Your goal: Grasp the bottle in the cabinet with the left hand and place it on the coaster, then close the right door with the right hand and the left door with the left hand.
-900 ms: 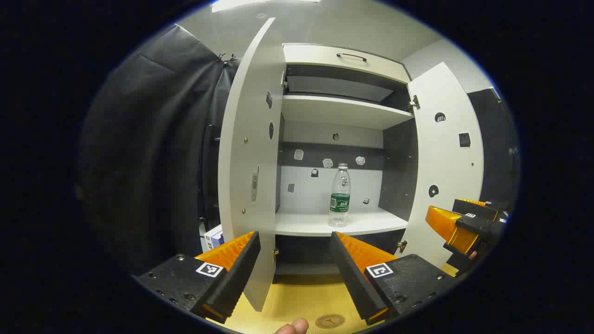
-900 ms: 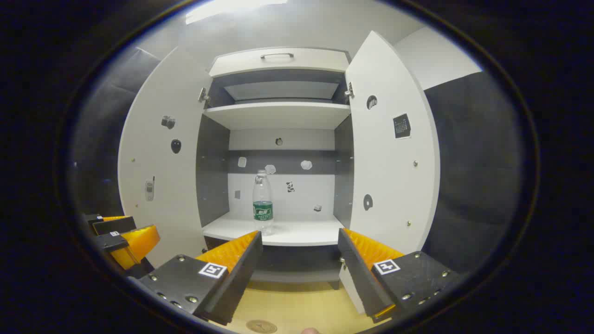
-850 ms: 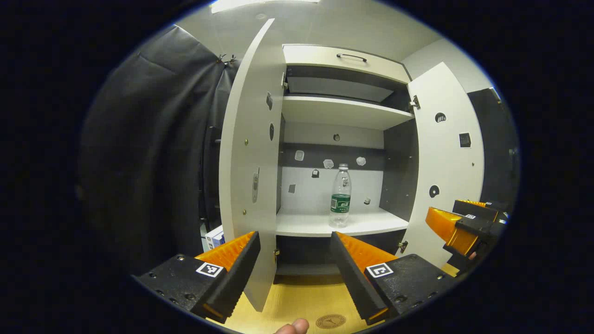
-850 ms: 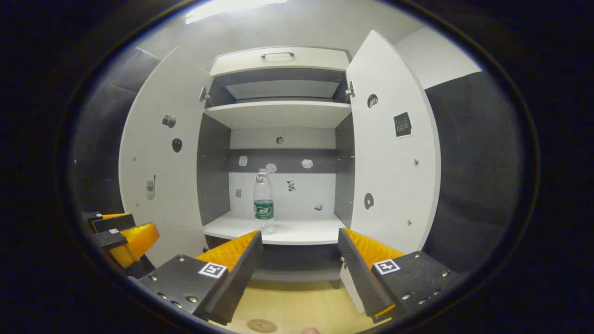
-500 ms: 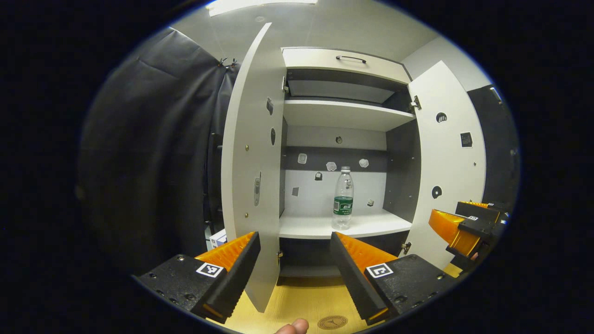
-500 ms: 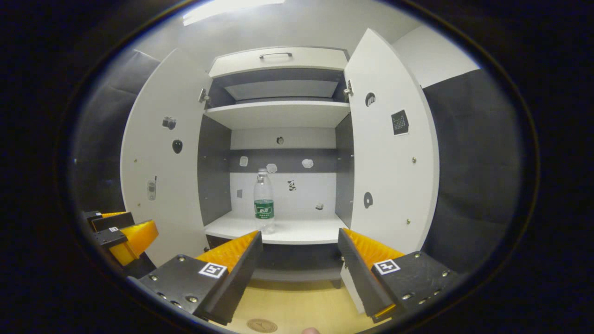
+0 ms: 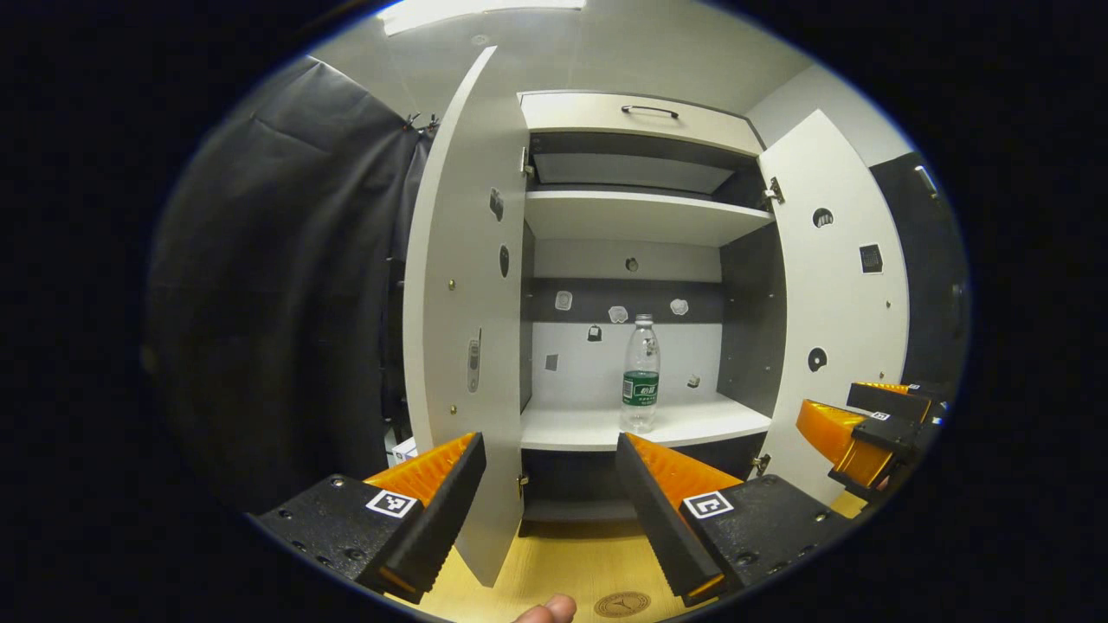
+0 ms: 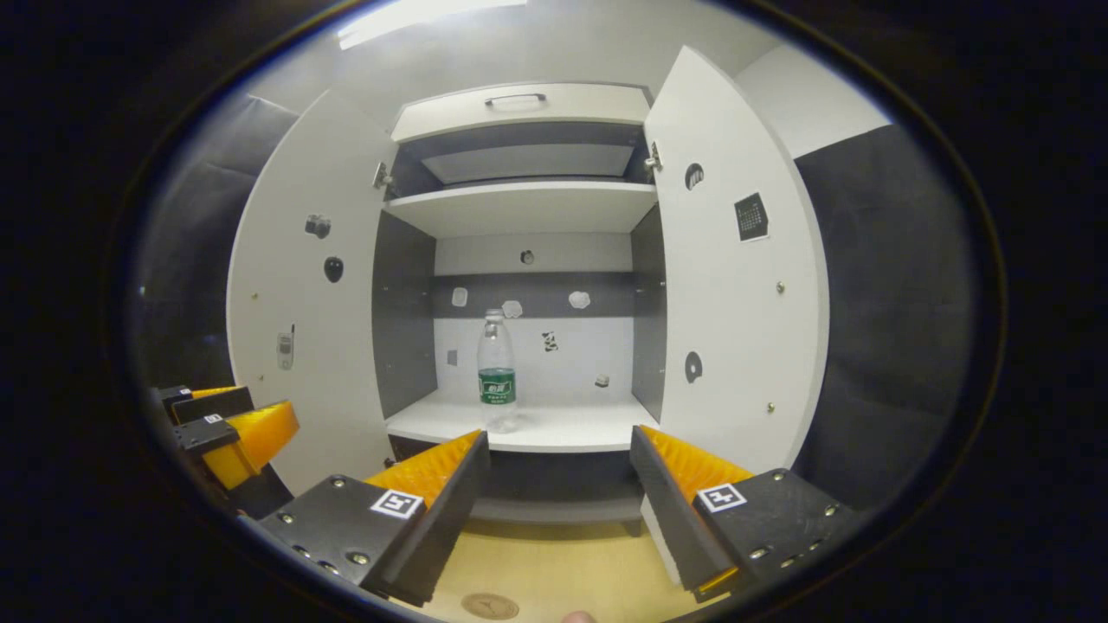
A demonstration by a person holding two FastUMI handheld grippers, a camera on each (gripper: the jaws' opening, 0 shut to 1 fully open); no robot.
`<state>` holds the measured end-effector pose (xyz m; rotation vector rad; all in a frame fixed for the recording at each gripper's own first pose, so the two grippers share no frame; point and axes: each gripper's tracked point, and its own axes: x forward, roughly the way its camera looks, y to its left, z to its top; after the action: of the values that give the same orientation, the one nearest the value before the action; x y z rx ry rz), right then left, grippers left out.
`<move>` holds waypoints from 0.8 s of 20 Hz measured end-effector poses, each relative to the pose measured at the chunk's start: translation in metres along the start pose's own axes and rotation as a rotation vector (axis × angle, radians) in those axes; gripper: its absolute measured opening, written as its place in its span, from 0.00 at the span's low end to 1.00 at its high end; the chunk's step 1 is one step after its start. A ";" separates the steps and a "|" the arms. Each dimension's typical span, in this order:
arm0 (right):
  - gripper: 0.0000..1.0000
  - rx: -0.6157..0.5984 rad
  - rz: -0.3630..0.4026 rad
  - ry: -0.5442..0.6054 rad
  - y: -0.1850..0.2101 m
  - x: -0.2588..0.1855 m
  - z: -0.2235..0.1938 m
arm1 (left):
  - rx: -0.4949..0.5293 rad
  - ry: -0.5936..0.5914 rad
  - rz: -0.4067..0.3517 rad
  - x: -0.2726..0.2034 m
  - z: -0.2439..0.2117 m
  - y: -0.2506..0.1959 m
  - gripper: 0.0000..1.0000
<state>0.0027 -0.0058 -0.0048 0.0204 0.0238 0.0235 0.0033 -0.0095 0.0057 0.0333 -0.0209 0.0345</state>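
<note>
1. Right now the cabinet (image 7: pixel 640 216) stands with both doors swung wide, and the bottle (image 7: pixel 640 374) sits upright on its lower shelf (image 7: pixel 589 428), near the front edge, touching nothing else.
2. Seen from the left gripper view, the left tongs (image 7: pixel 550 450) are spread apart and hold nothing; the bottle shows above and just beyond the finger on the right of that view, well short of the gap.
3. Close to those tongs, the left door (image 7: pixel 459 329) stands nearly edge-on, its lower edge falling between the two fingers in that view.
4. Across the opening, the right door (image 7: pixel 835 303) is open too, with small stickers and a few screw heads on its inner face.
5. Low at the right edge of the same view the right tongs (image 7: pixel 853 428) appear, with a bit of the hand that holds them just under them.
6. From the right gripper view, the right tongs (image 8: pixel 559 450) are likewise spread and empty, aimed at the front of the lower shelf; the bottle (image 8: pixel 497 372) stands above the finger on the left.
7. Below the cabinet lies the pale wooden worktop (image 7: pixel 554 571), and the round coaster (image 7: pixel 622 604) rests on it at the bottom of the view, beside a fingertip (image 7: pixel 545 611).
8. Higher up, an upper shelf (image 7: pixel 640 216) and a drawer front (image 7: pixel 632 117) with a dark handle close the cabinet's top.
</note>
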 end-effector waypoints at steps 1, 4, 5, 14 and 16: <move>0.99 -0.002 -0.002 0.002 -0.001 0.001 0.000 | 0.000 0.005 -0.006 0.003 -0.001 -0.003 0.96; 0.99 -0.005 -0.012 0.012 -0.007 0.005 -0.004 | -0.010 0.012 -0.032 0.019 -0.002 -0.016 0.96; 0.99 -0.002 -0.017 0.015 -0.010 0.006 -0.006 | -0.010 0.016 -0.044 0.026 -0.004 -0.022 0.96; 0.99 0.006 -0.052 0.043 -0.035 0.008 -0.014 | -0.021 -0.004 -0.144 0.126 -0.007 -0.085 0.96; 0.99 0.003 -0.059 0.048 -0.040 0.010 -0.015 | 0.004 -0.034 -0.154 0.149 0.001 -0.096 0.96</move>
<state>0.0135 -0.0457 -0.0208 0.0218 0.0727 -0.0353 0.1558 -0.0998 0.0064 0.0393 -0.0527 -0.1200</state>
